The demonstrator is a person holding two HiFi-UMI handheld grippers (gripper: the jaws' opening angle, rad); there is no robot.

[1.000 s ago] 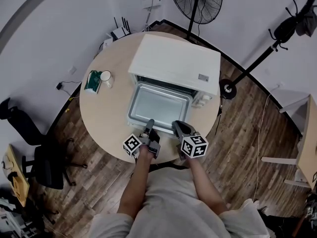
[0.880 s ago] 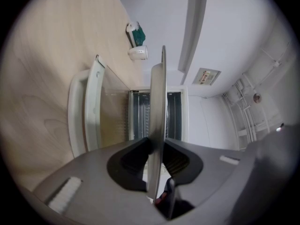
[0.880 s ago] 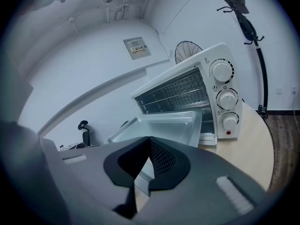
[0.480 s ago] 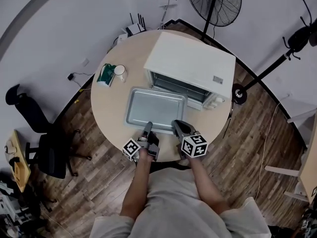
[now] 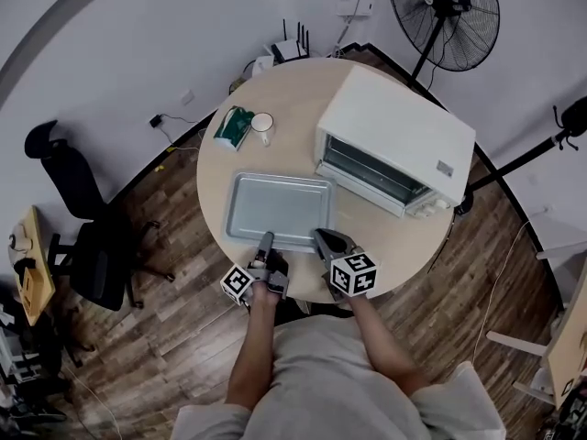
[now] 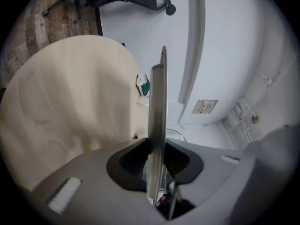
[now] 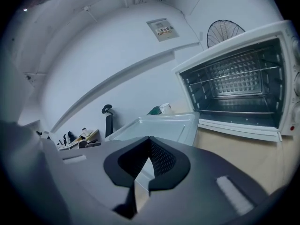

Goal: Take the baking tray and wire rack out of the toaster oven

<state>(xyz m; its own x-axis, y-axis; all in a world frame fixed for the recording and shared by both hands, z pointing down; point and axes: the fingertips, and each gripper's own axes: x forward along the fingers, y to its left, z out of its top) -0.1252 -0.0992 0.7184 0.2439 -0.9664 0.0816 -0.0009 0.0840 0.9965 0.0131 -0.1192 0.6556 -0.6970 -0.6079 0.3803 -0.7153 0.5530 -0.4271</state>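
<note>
Bare table (image 5: 369,229) just right of the right gripper (image 5: 322,237), as far as the open toaster oven (image 5: 394,149) ahead-right. Straight ahead, blocked by the tray (image 5: 280,211); beyond it, mug (image 5: 262,125) and green packet (image 5: 233,126).

No readable text; wall sign (image 7: 162,28) illegible.

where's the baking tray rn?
Head view: the baking tray is out of the toaster oven, over the near-left part of the round table, just left of the oven's open front, with the white mug beyond its far-left corner.
</note>
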